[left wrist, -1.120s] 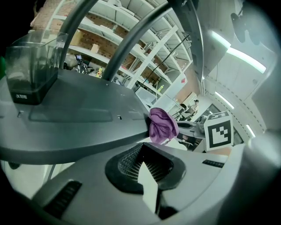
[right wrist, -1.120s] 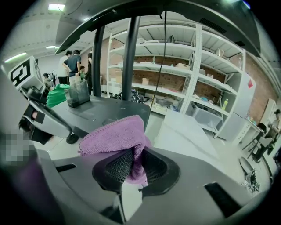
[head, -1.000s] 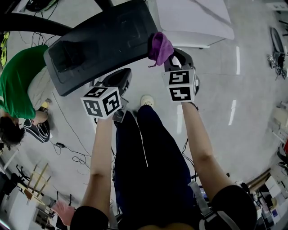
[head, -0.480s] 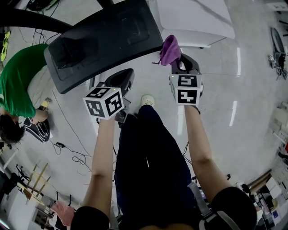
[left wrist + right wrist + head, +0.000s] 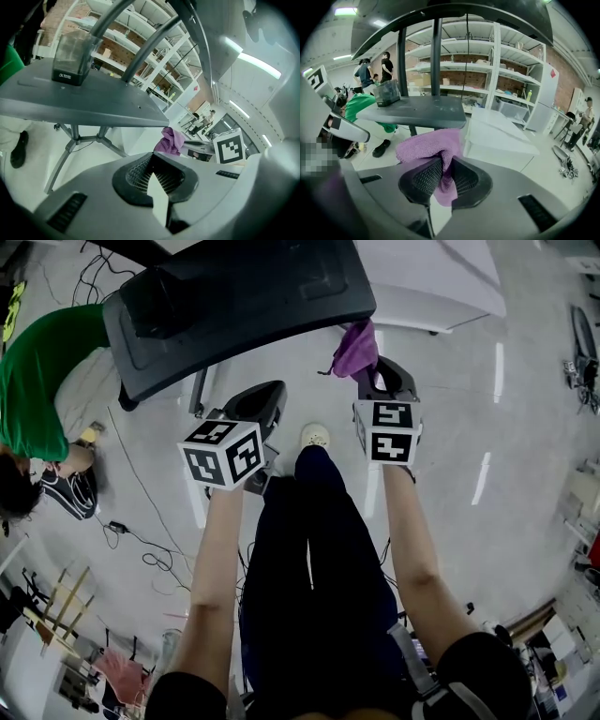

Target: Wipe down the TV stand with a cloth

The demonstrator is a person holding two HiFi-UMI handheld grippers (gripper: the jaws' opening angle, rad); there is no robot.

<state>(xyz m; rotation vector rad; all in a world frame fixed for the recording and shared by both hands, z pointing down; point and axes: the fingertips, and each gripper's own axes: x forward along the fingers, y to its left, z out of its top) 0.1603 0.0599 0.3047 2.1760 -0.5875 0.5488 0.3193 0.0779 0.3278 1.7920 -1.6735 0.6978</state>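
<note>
**Head view: purple cloth at the corner of the TV stand**

Head view looks down over two bare forearms and dark trousers to a pale shiny floor. The right tongs are clamped on a purple cloth, which bunches up ahead of their tip. The cloth sits just beside the near right corner of the TV stand, a dark grey slab-like base. Whether cloth and stand touch cannot be told.

Right gripper view shows the cloth pinched between the two meshed pads of the right tongs. A fold hangs down through the gap and the rest heaps above the pads. Beyond it lies the stand's flat top, with two dark posts rising from it and a small dark box on its far end. A low white unit stands just right of the stand.

Left gripper view shows the left tongs closed with nothing between the pads. They are held low, below the stand's edge. The cloth shows off to the right.

A person in a green top crouches on the floor left of the stand, and cables trail nearby.
</note>
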